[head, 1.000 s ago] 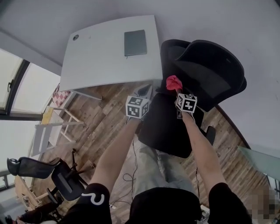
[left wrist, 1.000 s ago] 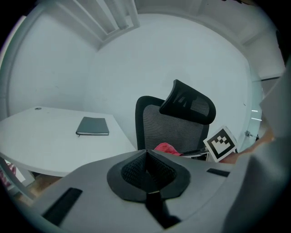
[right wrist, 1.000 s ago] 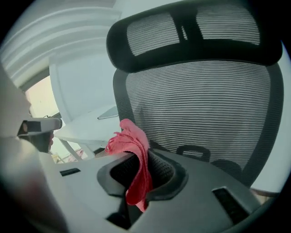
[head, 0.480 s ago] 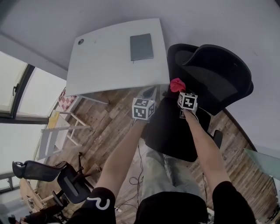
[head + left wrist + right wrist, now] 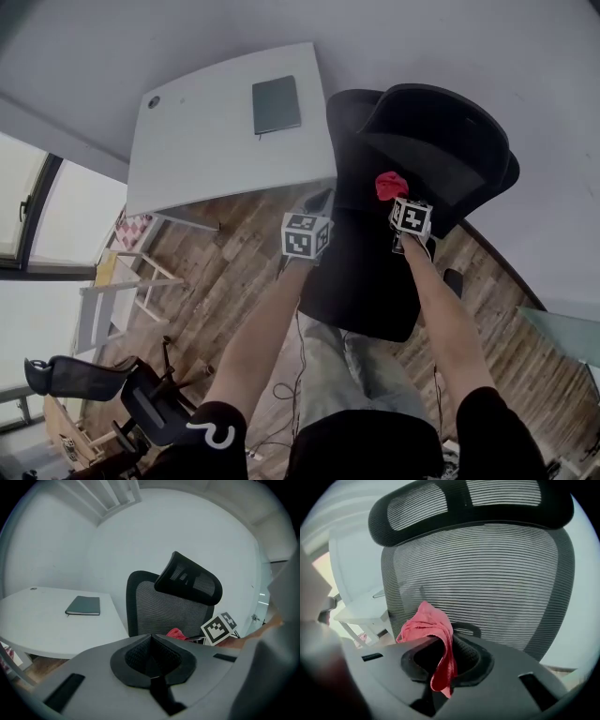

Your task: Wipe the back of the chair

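Note:
A black office chair [image 5: 375, 272] stands right of the table, its mesh backrest [image 5: 487, 583] and headrest [image 5: 459, 503] filling the right gripper view. My right gripper [image 5: 440, 641] is shut on a red cloth [image 5: 426, 623], which bunches above the jaws and hangs down between them, just in front of the lower backrest. In the head view the red cloth [image 5: 391, 186] sits over the seat, close to the backrest [image 5: 441, 169]. My left gripper [image 5: 319, 202] hovers at the seat's left edge, jaws shut with nothing in them. It faces the backrest [image 5: 164, 613] from the side.
A white table [image 5: 206, 141] with a dark notebook [image 5: 277, 104] stands left of the chair. A wooden rack [image 5: 112, 291] and a second office chair [image 5: 141, 394] are on the plank floor at lower left. A window runs along the left, and a glass surface [image 5: 562, 342] lies at right.
My right gripper has carried the red cloth a little further in toward the backrest. The left gripper has stayed about where it was, at the seat's left edge.

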A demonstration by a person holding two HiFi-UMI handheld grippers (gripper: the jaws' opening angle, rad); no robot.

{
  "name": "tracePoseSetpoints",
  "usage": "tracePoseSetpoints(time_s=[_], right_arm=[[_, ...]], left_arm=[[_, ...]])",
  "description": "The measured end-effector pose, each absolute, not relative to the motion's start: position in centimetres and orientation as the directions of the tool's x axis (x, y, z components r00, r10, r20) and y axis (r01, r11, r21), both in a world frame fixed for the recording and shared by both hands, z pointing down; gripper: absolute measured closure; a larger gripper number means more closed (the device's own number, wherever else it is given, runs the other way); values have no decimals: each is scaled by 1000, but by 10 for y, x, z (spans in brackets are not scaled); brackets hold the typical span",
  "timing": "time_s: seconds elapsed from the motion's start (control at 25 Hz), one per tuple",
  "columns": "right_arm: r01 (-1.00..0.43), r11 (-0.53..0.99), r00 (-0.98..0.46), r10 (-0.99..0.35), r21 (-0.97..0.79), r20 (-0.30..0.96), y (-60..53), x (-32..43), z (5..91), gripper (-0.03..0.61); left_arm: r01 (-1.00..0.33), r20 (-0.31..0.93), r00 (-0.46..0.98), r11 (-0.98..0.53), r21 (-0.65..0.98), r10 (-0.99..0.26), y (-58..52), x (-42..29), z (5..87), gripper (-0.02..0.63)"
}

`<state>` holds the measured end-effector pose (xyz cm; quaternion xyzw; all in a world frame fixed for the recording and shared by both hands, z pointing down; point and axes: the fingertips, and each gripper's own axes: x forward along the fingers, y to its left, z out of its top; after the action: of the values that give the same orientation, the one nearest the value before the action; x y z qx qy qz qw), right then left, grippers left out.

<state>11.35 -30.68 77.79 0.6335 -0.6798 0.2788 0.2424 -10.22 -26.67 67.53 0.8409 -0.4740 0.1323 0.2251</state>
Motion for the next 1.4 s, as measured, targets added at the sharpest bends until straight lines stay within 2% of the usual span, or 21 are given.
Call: tracePoseSetpoints(time_s=[0.68, 0.96, 1.16, 1.4], right_arm=[[-984, -176, 107, -723, -32, 682, -250, 296, 770, 511], [-976, -217, 149, -710, -13, 689, -222, 341, 774, 511], [-994, -89, 21, -735, -65, 678, -207, 305, 778, 509], [-988, 127, -152, -717, -87, 680, -214, 210, 795, 508]], left_arm=[[-803, 433, 592, -541, 250, -680, -240, 3, 672, 588], [-785, 433, 614, -565, 253, -660, -237, 30, 673, 588], [-785, 439, 615, -563, 260, -655, -235, 32, 678, 588], [-801, 440, 597, -532, 276, -671, -234, 12, 690, 588]])
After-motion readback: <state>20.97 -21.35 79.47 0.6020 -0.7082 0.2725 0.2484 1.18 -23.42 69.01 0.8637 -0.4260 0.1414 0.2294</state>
